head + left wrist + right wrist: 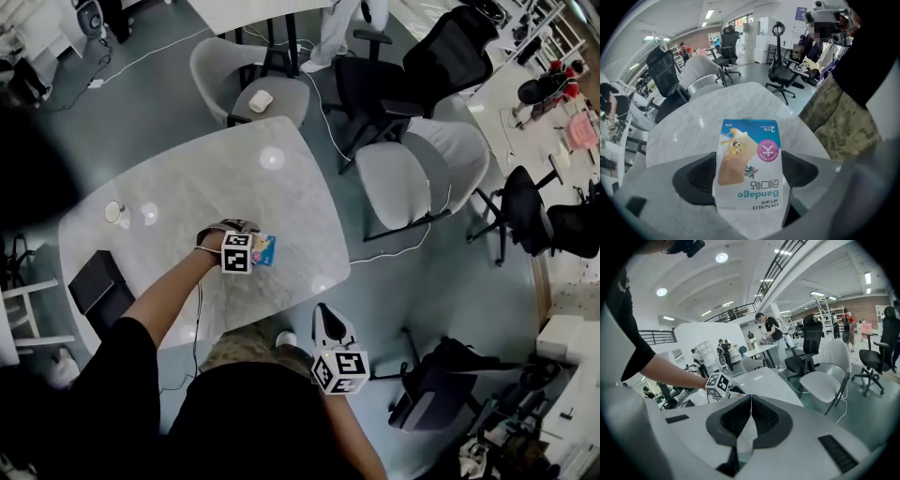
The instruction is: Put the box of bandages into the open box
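— So, what fills the head view most?

— The white marble table, rounded at the corners. Grey and black office chairs stand round its far side. A dark boxy thing sits at the table's left edge, and I cannot tell from above whether it is open.

— And the person?

— Only the head view shows the pose. The left arm, bare below a black sleeve, reaches forward over the table. The left gripper is above the middle of the near half. The right gripper hangs close to the body, off the table's near edge and above the floor, pointing away from the person.

— What are the tongs doing?

— The left gripper view settles that. The left gripper pinches the box of bandages by its two sides between the dark pads. The box pokes forward past them, its print upside down. From above the box of bandages is just a small blue patch, and I cannot tell whether it touches the tabletop.

— The other one?

— In its own view the right gripper has its pads pressed together on nothing. That view also catches the left gripper's marker cube beyond them.

— Anything smaller?

— A small round thing sits near the table's left end, too small to name.
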### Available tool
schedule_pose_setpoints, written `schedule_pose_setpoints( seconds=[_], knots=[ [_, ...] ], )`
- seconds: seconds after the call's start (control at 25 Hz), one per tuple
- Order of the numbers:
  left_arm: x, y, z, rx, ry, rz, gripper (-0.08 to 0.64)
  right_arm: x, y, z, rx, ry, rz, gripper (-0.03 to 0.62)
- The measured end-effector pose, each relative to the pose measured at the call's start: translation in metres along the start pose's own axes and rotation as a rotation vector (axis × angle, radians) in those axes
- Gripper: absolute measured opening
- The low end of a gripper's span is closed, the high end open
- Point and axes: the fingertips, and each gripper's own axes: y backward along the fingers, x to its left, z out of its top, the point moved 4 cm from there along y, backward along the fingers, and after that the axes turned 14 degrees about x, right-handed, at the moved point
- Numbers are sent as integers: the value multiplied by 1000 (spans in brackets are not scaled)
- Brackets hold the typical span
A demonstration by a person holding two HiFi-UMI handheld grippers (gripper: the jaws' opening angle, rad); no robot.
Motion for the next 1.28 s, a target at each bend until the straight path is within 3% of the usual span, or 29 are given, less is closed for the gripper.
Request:
schedule_pose_setpoints(
  seconds=[0.24, 0.68, 0.96, 1.12, 1.28],
  knots=[
    [-71, 33, -39, 34, 89, 34, 431, 38, 16, -19, -46, 114, 112, 12],
    [-217, 66, -127, 32, 390, 45, 431, 123, 40, -65, -8, 256, 273, 12],
    [-275, 63, -212, -28, 548, 22, 430, 200, 20, -72, 20, 398, 297, 12],
    [-310, 55, -281, -17, 555, 43, 430, 257, -1, -74, -4, 397, 274, 12],
    [-345, 52, -355, -49, 610, 48, 430, 319, -21, -83, 0, 385, 244, 12]
  ],
)
